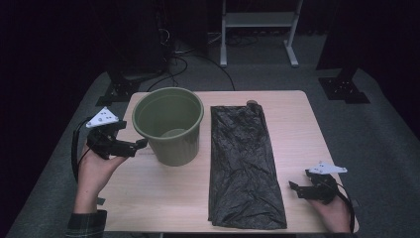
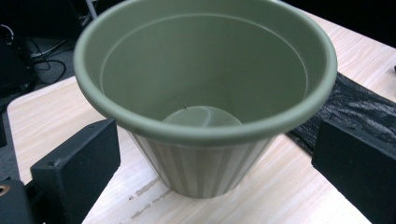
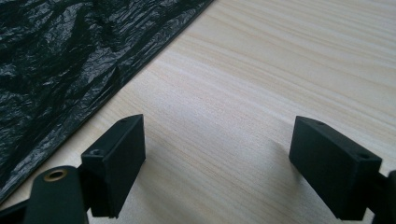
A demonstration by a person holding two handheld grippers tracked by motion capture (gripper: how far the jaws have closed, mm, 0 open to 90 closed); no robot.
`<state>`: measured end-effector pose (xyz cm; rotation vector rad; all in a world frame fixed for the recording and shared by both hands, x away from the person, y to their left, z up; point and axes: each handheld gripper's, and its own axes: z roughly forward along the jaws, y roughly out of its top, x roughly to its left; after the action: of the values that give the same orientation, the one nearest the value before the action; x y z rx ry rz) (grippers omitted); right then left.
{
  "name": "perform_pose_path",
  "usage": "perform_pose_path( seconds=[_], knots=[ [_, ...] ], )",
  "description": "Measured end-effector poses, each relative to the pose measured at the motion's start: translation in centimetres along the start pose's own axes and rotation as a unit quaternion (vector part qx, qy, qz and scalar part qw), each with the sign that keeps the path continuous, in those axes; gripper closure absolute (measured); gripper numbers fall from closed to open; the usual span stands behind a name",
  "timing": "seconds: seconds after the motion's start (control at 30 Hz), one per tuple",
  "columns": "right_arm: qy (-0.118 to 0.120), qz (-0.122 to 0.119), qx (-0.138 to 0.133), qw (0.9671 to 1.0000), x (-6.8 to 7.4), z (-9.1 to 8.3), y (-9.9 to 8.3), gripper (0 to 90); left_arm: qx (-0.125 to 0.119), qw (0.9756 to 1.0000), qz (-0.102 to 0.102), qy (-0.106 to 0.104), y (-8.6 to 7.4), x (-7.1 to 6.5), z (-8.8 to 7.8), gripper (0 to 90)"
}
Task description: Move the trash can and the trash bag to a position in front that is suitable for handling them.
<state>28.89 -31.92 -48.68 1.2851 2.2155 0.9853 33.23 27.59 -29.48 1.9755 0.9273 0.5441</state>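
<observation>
An olive-green plastic bin stands upright and empty on the left half of the wooden table. A black plastic bag lies flat beside it to the right, reaching to the table's front edge. My left gripper hovers open just left of the bin, lifted off the table. In the left gripper view the bin stands between and beyond the wide-apart jaws of my left gripper, untouched. My right gripper rests low at the front right, open; the right gripper holds nothing, with the bag off to its left.
Behind the table stand a white frame and dark stand bases on grey floor, with cables trailing at the back left. A small dark object peeks out at the bag's far end.
</observation>
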Motion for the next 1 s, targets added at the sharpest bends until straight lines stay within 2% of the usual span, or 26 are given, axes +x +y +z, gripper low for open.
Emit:
perform_pose_path(
  seconds=[0.7, 1.0],
  knots=[
    [0.0, 0.0, 0.0, 1.0, 0.0, 0.0, 0.0, 17.6, 0.008, 0.9998, -0.018, 0.006, 1.9, 2.7, 1.8, 0.0],
    [0.0, 0.001, 0.0, 1.0, 0.0, 0.0, 0.0, 17.6, 0.033, 0.9993, -0.019, 0.006, 1.6, 3.2, 3.7, 0.0]
  ],
)
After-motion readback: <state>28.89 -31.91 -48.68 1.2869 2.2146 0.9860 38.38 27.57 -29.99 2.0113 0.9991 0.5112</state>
